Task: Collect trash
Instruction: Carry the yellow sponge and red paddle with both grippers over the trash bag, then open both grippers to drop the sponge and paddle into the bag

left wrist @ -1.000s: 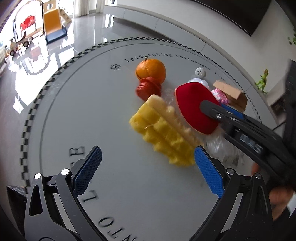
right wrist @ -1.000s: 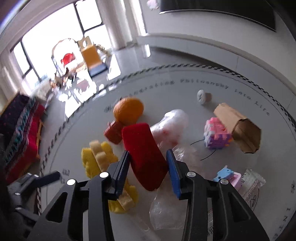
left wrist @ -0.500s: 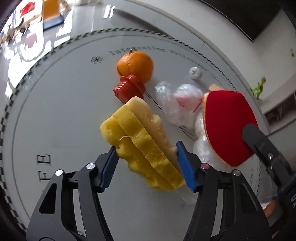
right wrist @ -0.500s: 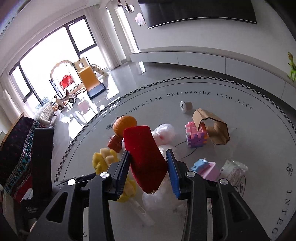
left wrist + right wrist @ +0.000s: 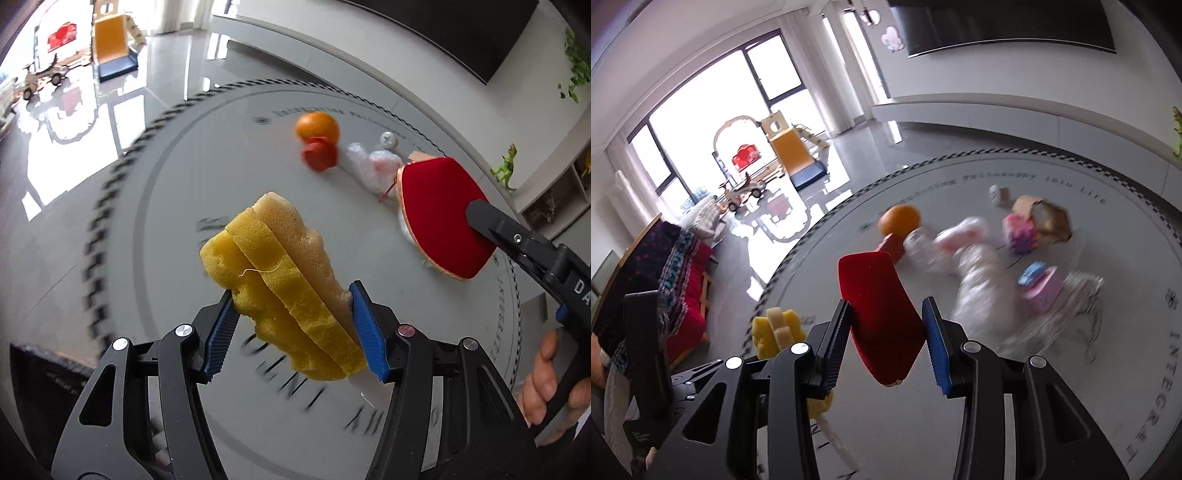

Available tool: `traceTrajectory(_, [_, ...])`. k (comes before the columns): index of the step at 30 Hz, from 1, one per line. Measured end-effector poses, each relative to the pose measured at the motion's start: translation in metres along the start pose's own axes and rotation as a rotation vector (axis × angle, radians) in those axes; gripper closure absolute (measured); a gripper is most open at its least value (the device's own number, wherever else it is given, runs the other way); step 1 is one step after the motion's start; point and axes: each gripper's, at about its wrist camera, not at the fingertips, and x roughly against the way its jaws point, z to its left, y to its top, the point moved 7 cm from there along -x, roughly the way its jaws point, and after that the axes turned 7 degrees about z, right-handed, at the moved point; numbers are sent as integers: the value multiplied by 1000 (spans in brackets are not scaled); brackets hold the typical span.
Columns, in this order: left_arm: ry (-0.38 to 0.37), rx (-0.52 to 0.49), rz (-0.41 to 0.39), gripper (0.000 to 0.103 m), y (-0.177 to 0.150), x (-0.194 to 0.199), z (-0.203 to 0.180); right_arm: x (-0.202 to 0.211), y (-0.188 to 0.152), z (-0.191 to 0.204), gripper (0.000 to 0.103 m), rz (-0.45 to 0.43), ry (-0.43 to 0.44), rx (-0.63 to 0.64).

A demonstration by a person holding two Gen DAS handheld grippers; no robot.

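The yellow sponge (image 5: 284,284) is squeezed between the closed-in left gripper (image 5: 291,328), while the right gripper (image 5: 886,345) clamps the red paddle (image 5: 879,314).

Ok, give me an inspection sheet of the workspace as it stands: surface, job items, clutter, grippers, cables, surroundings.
Surface: round grey table with lettering and a checkered rim.
Job's things: yellow sponge and red paddle, both lifted; crumpled plastic bags and a torn cardboard box on the table.
Clutter: orange, red cap, white knob, toy blocks, pink and blue pieces.
Grippers: left gripper shut on the sponge; right gripper shut on the paddle.
Cables: a thin dark cord beside the blocks.
Surroundings: slide toy, sofa, windows.
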Motion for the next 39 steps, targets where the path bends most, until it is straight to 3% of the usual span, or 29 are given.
traceTrajectory(11, [41, 66, -55, 45, -62, 59, 80, -11, -56, 103, 61, 84, 98, 101])
traceTrajectory(19, [98, 226, -70, 45, -131, 98, 172, -29, -112, 207, 61, 170, 203, 246])
traceTrajectory(25, [166, 323, -80, 45, -176, 119, 229, -44, -156, 272, 61, 247, 277, 326])
traceTrajectory(32, [313, 368, -79, 45, -223, 131, 275, -62, -206, 328, 61, 343, 332, 395])
traceTrajectory(39, [388, 512, -57, 41, -278, 148, 333, -84, -252, 375, 61, 449, 353, 494])
